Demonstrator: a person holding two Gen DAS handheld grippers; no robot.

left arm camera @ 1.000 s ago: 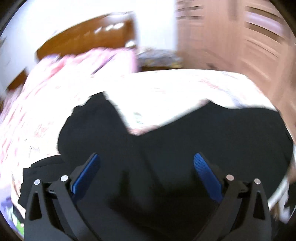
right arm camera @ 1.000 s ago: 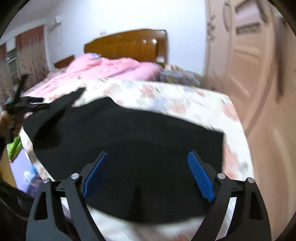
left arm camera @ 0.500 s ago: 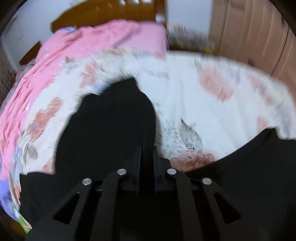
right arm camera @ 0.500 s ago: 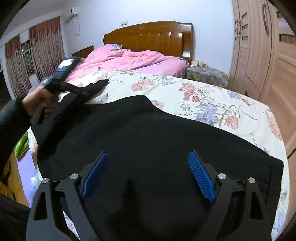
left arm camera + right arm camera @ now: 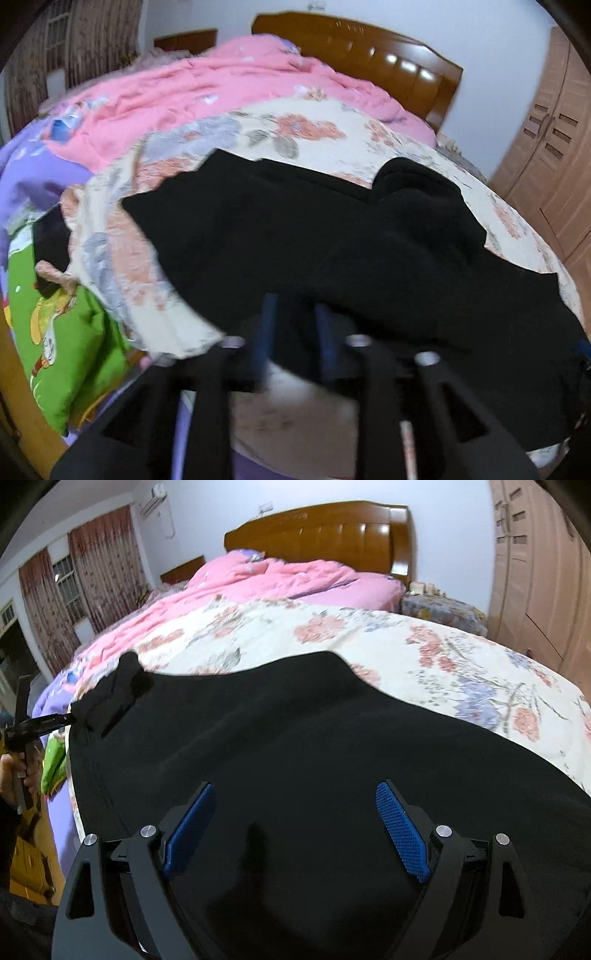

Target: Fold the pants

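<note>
Two tongs over black pants (image 5: 295, 746) on the bed (image 5: 424, 646).
Left tongs (image 5: 293, 332) nearly closed, pinching pants fabric; right tongs (image 5: 295, 827) spread wide, holding nothing.

I see a bedroom: wooden headboard (image 5: 321, 535) against white wall (image 5: 207, 513), tan wardrobe (image 5: 535, 576) right, red curtains (image 5: 99, 576) on barred window (image 5: 68, 581) left, floral bedspread (image 5: 406, 638), pink quilt (image 5: 258, 579).

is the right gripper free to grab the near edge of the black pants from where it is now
Probably yes. The right gripper hangs open right over the black fabric pants, its blue tongs spread, with nothing between them and the cloth. The left gripper grips the pants at the far left end, clear of its way.
</note>
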